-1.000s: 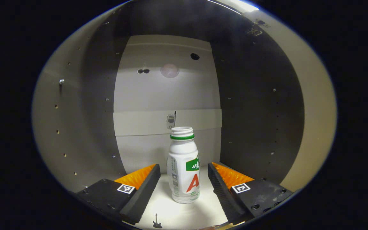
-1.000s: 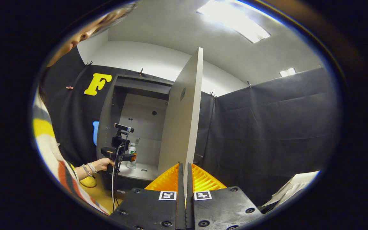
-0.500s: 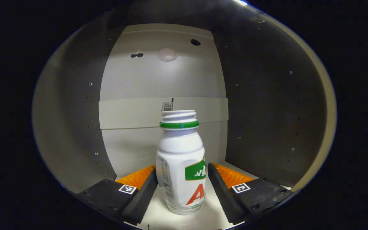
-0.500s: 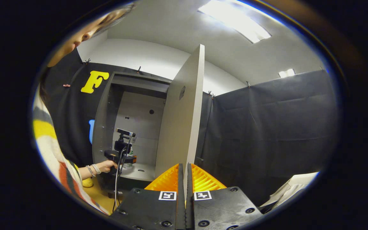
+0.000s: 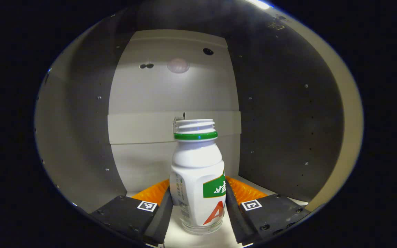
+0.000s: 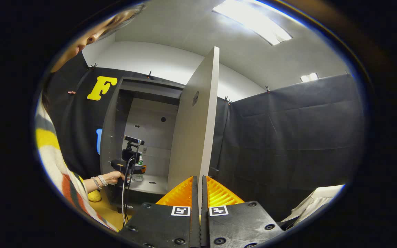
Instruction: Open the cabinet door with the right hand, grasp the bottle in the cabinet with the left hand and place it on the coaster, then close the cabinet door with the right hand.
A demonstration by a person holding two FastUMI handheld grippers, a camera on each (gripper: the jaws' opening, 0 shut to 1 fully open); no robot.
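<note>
L fingers (image 5: 167, 210) closer round bottle (image 5: 198, 179)

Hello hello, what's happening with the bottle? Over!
Left gripper shut on bottle, upright in cabinet. Right gripper clamped on door edge. Nothing blocking.

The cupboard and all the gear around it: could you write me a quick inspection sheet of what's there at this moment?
Surface: pale cabinet shelf, lit at the front.
Job's things: white bottle upright on the shelf, uncapped, green neck ring; cabinet door swung open.
Clutter: yellow object low beside the cabinet.
Grippers: left gripper fingers against both sides of the bottle; right gripper clamped on the door's edge.
Cables: black cable hanging from the left gripper.
Surroundings: black cloth walls, ceiling light, person's striped sleeve.
</note>
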